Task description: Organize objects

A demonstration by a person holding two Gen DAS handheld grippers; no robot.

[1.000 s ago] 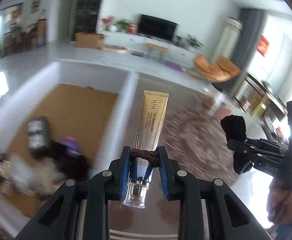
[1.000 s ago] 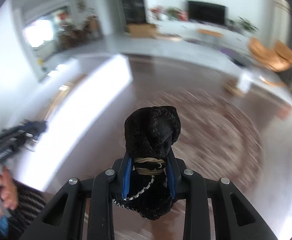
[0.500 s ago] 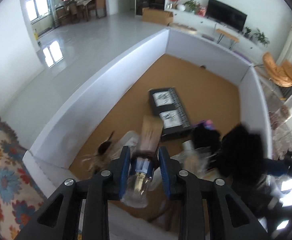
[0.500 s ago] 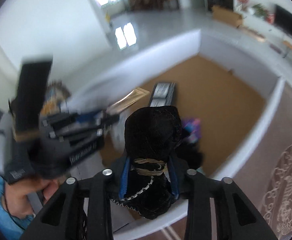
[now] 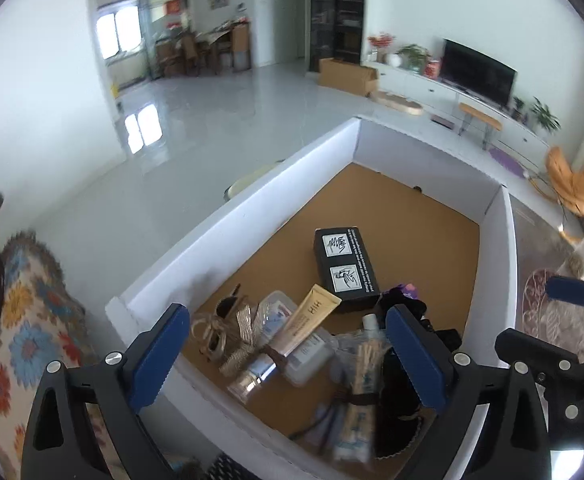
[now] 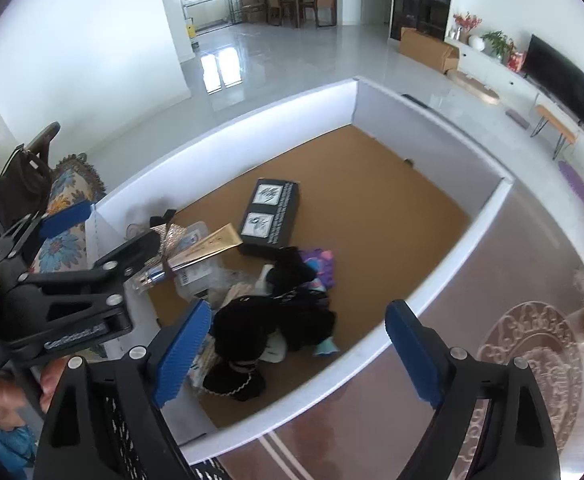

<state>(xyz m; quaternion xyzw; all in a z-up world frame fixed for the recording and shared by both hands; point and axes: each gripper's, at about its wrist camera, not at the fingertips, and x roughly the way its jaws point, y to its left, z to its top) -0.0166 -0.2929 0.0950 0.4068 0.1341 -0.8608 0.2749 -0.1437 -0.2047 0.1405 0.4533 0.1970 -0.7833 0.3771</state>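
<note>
Both grippers hang over the near corner of a white box [image 5: 508,256] with a brown floor, and both have just been opening. The left gripper [image 5: 287,354] has its blue pads spread wide with nothing pressed between them; the gold tube [image 5: 292,336] lies loose below, in the lower middle of the left view, slanting across a clear case [image 5: 304,350] and beside a gold ribbon bow [image 5: 227,336]. The right gripper [image 6: 298,348] is likewise spread apart, empty, and the black pouch [image 6: 247,332] sits on the box floor between its pads, low in the right view, touching neither. Just above the pouch there is more black cloth and a purple item [image 6: 322,264]. A black carton [image 5: 346,266] with two white labels lies flat farther in, near the middle of both views. A blurred bundle of sticks [image 5: 362,376] lies at the bottom of the left view. In the right view, the left gripper shows at the left edge, over the box wall.
</note>
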